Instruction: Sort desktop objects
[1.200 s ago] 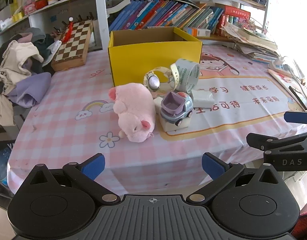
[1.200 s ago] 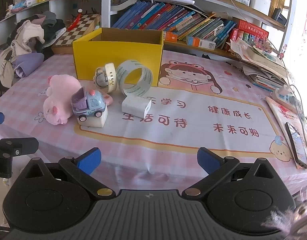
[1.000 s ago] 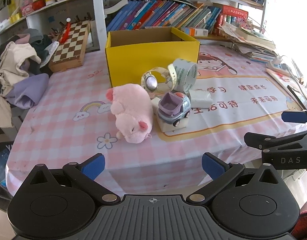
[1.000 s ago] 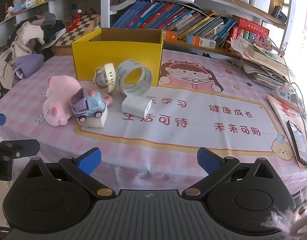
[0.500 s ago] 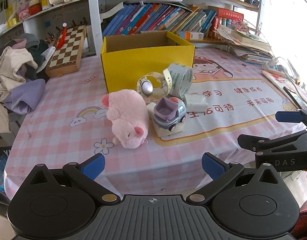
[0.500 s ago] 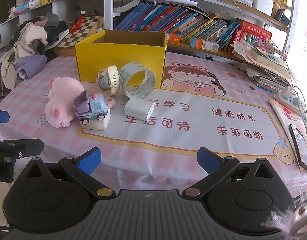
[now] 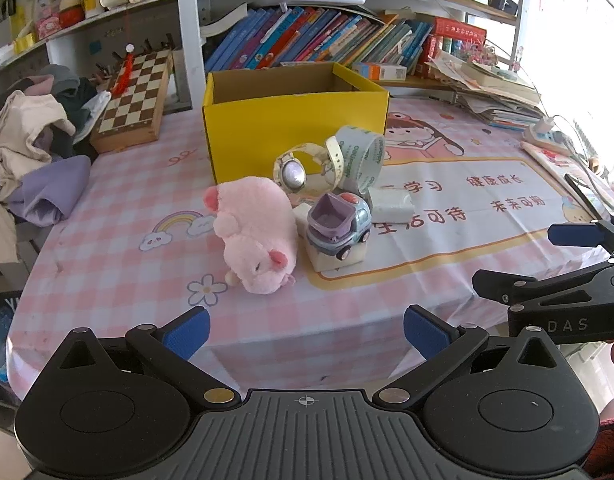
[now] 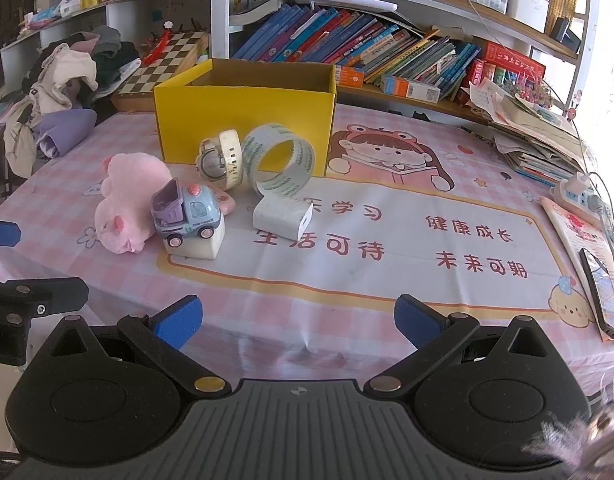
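We hold the left gripper (image 7: pixel 305 330) and the right gripper (image 8: pixel 297 320) wide open and empty at the near edge of the table (image 8: pixel 387 280). The pink plush pig (image 7: pixel 255 234), toy truck (image 7: pixel 339 224), watch (image 7: pixel 293 172), tape roll (image 7: pixel 361 156) and white charger (image 8: pixel 283 216) lie together just in front of the yellow box (image 7: pixel 295 128).

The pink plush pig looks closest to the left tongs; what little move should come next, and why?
Probably ease the left tongs forward toward the pink plush pig. They are open and empty at the table's near edge, the pig lies nearest, and the yellow box behind stands open.

Fuzzy plush pig (image 7: pixel 255 232); glossy tape roll (image 8: pixel 281 160); matt cardboard box (image 8: pixel 243 120).
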Available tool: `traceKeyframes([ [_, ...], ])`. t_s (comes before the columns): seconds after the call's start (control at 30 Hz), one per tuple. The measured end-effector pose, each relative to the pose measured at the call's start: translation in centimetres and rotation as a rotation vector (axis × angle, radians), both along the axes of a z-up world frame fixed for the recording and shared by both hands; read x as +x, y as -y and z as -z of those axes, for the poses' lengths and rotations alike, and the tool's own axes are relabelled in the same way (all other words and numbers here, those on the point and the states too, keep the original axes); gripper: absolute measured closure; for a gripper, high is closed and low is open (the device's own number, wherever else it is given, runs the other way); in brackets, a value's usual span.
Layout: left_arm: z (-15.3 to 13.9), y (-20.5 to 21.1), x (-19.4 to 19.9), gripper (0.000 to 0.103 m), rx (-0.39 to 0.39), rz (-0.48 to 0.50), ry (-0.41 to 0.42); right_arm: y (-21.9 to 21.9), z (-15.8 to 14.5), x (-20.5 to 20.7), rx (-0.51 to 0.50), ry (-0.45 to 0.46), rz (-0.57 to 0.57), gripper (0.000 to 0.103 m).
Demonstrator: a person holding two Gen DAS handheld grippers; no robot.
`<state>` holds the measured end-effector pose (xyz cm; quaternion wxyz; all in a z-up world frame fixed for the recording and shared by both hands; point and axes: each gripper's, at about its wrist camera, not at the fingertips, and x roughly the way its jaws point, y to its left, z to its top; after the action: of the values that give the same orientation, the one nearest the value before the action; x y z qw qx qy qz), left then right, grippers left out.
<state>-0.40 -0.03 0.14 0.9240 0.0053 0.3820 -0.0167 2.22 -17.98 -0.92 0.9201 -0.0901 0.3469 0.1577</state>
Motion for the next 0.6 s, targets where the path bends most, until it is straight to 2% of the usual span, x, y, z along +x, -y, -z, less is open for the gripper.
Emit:
traceKeyframes([
  [0.6,-0.10,-0.13,-0.45,0.000,0.003,0.000,0.007,-0.17,0.01,-0.37,0.007,0.001,-0.006,0.000],
])
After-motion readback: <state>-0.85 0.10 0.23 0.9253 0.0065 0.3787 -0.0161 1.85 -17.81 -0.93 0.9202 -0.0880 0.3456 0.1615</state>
